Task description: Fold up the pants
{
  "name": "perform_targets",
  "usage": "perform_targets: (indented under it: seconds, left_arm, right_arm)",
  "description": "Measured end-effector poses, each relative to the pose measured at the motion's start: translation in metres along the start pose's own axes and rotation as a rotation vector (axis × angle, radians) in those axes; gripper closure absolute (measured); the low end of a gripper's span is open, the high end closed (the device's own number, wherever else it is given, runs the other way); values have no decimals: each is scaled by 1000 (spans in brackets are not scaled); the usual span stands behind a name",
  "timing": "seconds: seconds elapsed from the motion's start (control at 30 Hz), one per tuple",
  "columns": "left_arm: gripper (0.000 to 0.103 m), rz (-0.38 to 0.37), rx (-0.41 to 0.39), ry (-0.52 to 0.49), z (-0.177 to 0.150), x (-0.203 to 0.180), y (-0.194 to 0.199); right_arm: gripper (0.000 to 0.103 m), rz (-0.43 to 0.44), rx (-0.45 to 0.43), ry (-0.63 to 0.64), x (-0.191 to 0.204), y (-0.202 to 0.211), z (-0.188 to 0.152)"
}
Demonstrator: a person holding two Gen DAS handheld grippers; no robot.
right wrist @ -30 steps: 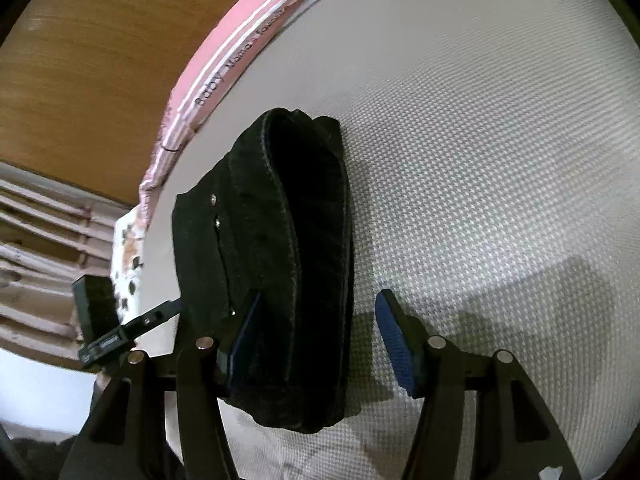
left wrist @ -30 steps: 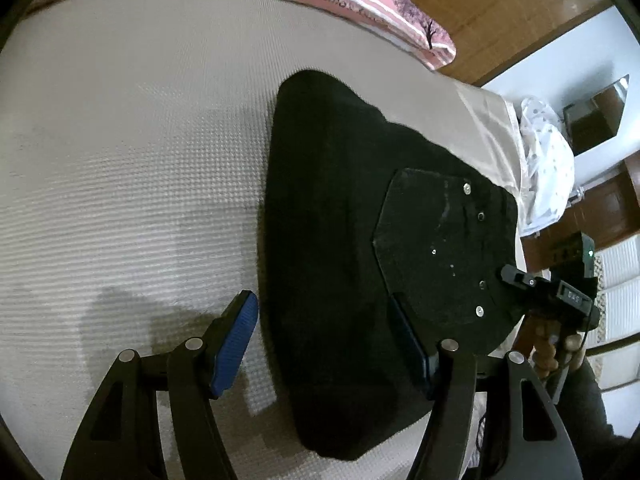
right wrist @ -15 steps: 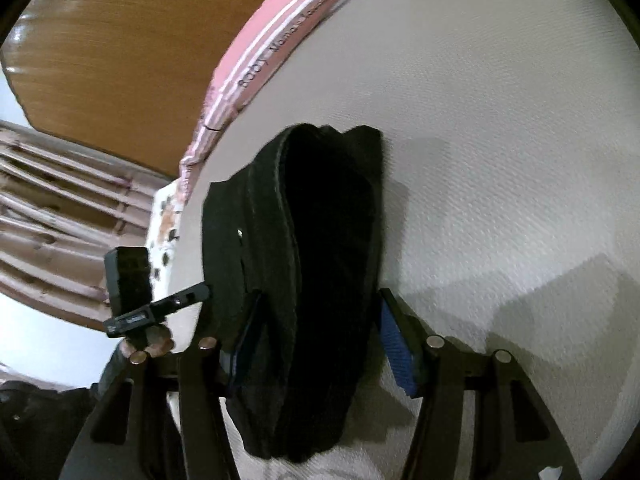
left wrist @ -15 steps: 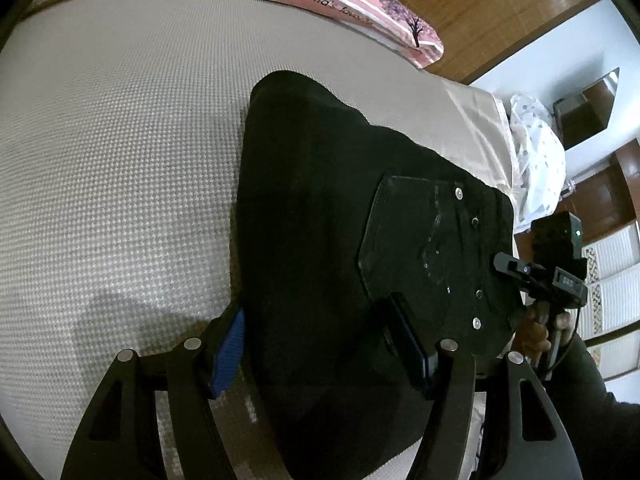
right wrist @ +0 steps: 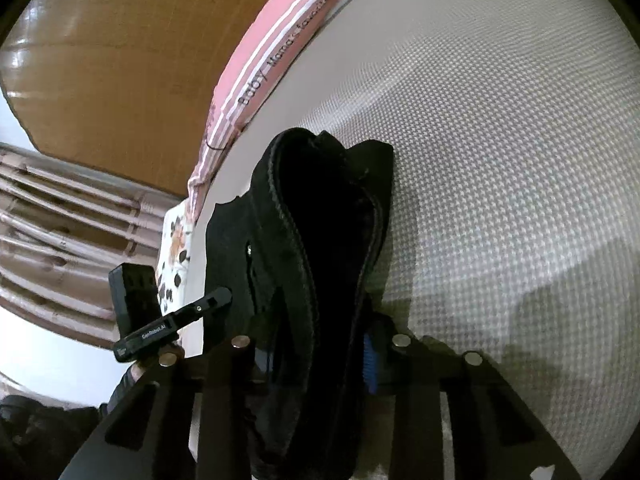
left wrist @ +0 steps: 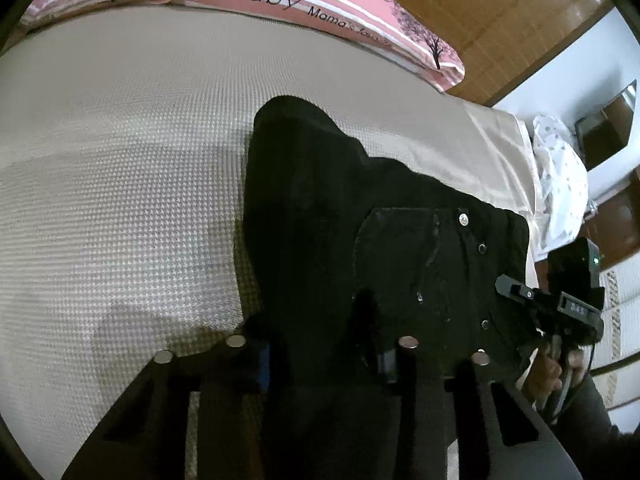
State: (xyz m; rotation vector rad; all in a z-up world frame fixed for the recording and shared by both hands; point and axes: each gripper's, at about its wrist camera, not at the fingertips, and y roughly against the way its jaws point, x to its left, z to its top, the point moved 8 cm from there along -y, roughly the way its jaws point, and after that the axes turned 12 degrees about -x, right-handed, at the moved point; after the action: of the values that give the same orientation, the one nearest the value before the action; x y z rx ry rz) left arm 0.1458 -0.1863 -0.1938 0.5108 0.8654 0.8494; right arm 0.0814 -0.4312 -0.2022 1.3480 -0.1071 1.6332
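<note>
Each camera sits on a gripper and looks forward and down along its fingers, very close to the bed (left wrist: 120, 184). The left wrist view faces the pants (left wrist: 340, 220) from one end, with the right gripper (left wrist: 560, 312) at its right edge. The right wrist view faces the pants (right wrist: 320, 240) from the other end, it seems, with the left gripper (right wrist: 168, 324) at its left. Both share the pants, the bed (right wrist: 500, 160) and the pink pillow (left wrist: 320, 4).

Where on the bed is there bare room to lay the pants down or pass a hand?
Bare: the waffle-textured cover between the black pants and the pink pillow, and in the right wrist view the wide stretch beyond the pants. Crowded: the near edge, where left gripper and right gripper are closing on the pants.
</note>
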Motion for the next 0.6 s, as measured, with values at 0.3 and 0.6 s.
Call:
perform_targets:
  seconds: [0.3,0.6]
  left_arm:
    - [84,31,-44,-63,4,-9,15]
    - [86,8,-105,-66,18,14,62]
  right_arm:
    - [81,-60,-74,-1,38,11,1]
    - [83,-74,-88,34,101,-3,-4]
